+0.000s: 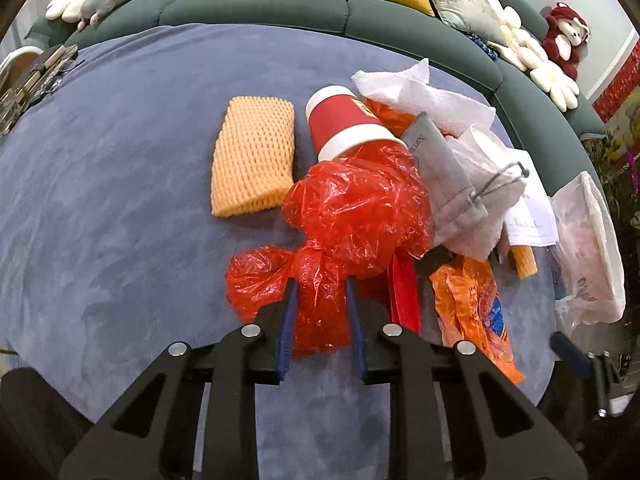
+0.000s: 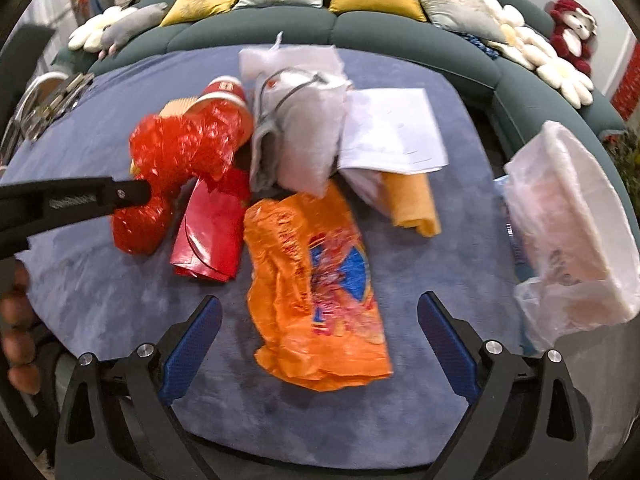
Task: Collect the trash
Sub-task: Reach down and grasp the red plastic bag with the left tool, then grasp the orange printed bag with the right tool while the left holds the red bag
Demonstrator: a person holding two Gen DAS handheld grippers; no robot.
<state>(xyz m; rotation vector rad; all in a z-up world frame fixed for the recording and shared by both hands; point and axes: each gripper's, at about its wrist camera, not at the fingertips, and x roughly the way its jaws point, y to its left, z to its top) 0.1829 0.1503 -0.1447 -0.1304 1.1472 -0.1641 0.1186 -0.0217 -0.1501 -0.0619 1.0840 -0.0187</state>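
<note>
Blue cloth (image 2: 100,288) on the table is littered with trash, and the white bin bag (image 2: 576,232) at its right edge looks the likely place for it, so I judge the collecting barely begun. Nearly all lies loose: the orange bag (image 2: 316,288), white paper (image 2: 396,128), grey pouch (image 1: 452,184), red cup (image 1: 344,120), yellow net (image 1: 254,160). Only the red bag (image 1: 352,216) is taken, the left gripper (image 1: 322,284) pinched narrowly on its crumpled tail, while the right gripper (image 2: 320,312) hovers wide open and empty above the orange one.
</note>
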